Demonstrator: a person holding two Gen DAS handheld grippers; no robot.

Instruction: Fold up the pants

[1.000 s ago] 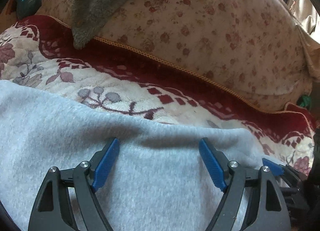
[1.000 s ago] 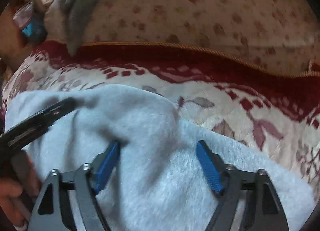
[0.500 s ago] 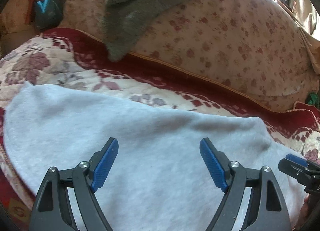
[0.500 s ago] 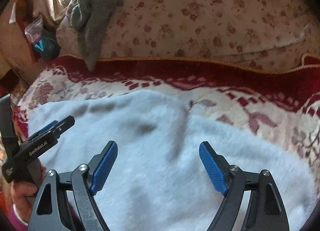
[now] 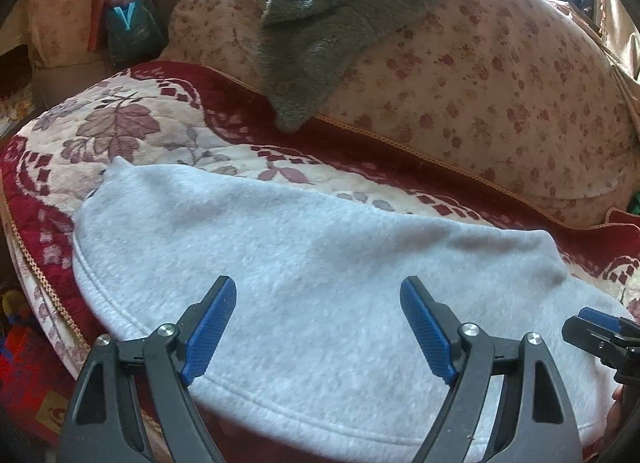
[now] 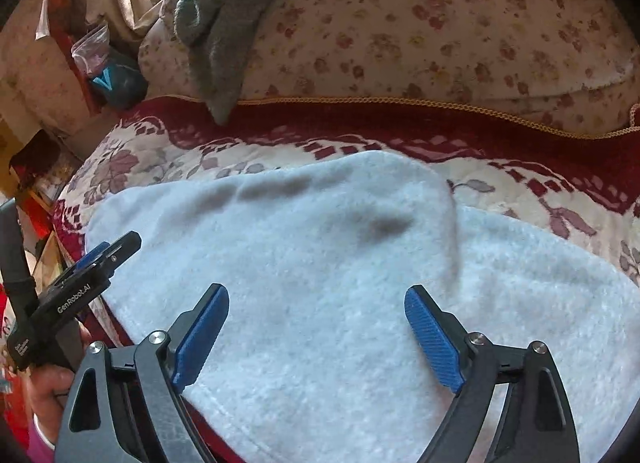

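Legend, 2 wrist views. The pale blue fleece pants [image 5: 320,283] lie on the red-and-cream floral sofa cover [image 5: 132,135], their stitched hem edge toward the cameras. A second ago both sets of pads sat low against the fleece, and the right view showed a raised hump of cloth between its pads. Now I see both tools backed off and higher, with far more of the garment in frame and the hump settled into a shallow ridge. I read this as a fold just laid down and released; the next step, in my judgement, is to choose a fresh edge to pick.

Left gripper [image 5: 318,323]: jaws spread wide, nothing between the blue pads, hovering above the cloth. Right gripper [image 6: 316,329]: jaws opening at this moment, likewise nothing between them.

Left view only: the garment's rounded left end [image 5: 116,175], the full near hem, and the tip of the right gripper at the frame's right edge. Right view only: the overlapping upper layer [image 6: 400,183] with its edge running down the cloth (evidence of a doubled layer), the left gripper seen from the side, and the hand [image 6: 48,387] holding it. Both show the grey fleece garment [image 5: 320,31] draped over the floral cushion [image 5: 500,83].
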